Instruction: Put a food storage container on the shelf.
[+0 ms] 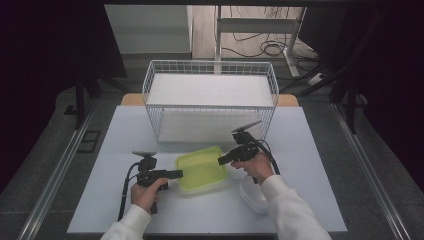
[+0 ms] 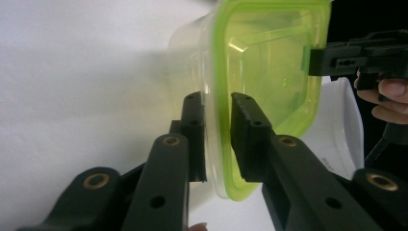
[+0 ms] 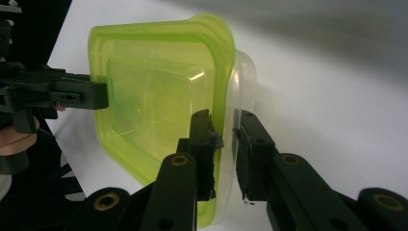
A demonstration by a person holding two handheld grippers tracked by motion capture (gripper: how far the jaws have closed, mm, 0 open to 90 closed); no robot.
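A clear plastic container with a lime-green lid (image 1: 201, 168) is in the middle of the white table. My left gripper (image 1: 176, 174) is shut on its left rim, and my right gripper (image 1: 221, 161) is shut on its right rim. In the left gripper view the jaws close on either side of the green lid edge (image 2: 222, 120), with the other gripper (image 2: 337, 60) at the far rim. In the right gripper view the jaws clamp the green lid rim and clear wall (image 3: 217, 96). From these frames I cannot tell whether the container rests on the table or is lifted off it.
A white wire basket (image 1: 210, 95) with a white liner stands just behind the container. A white plastic tub (image 1: 252, 197) lies beside the right forearm, also visible in the left gripper view (image 2: 339, 130). The table (image 1: 115, 200) has dark floor on both sides.
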